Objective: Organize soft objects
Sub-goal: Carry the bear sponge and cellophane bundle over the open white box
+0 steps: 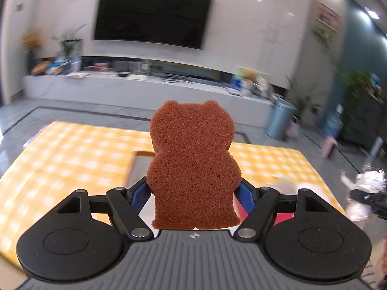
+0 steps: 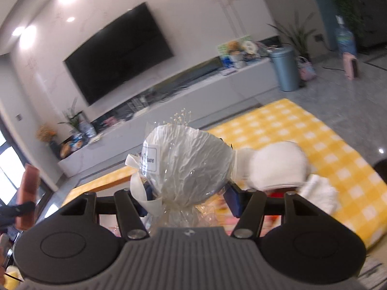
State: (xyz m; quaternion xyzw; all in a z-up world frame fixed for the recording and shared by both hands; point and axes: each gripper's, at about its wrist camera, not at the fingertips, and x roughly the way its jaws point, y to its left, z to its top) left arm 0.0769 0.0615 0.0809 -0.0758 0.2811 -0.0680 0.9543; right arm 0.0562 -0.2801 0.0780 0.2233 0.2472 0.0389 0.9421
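Two soft items are being carried above the yellow checked cloth (image 1: 60, 159), one in each gripper. The left gripper (image 1: 193, 195) is clamping a brown bear-shaped sponge (image 1: 193, 159) low on its body, jaws closed against both flanks, with the head and ears standing upright and free above them. Judged by its open-pored foam, the sponge is very light and springy; it is compressing under the blue pads and is unlikely to slip, though a hard squeeze would deform it. Holding it at the waist, as now, looks sound.

The right gripper (image 2: 186, 193) is closing on a small wrapped bouquet (image 2: 186, 162), jaws pinching the gathered neck of the crinkled wrap just above the cream ribbon (image 2: 142, 188). Dried sprigs (image 2: 180, 118) are poking out at the top. This item appears light but fragile: the film is probably slick and crushable, so the tied neck is the safest hold, not the bulb. A white plush toy (image 2: 280, 166) is lying on the cloth just behind the bouquet. Both views are blurring with motion.
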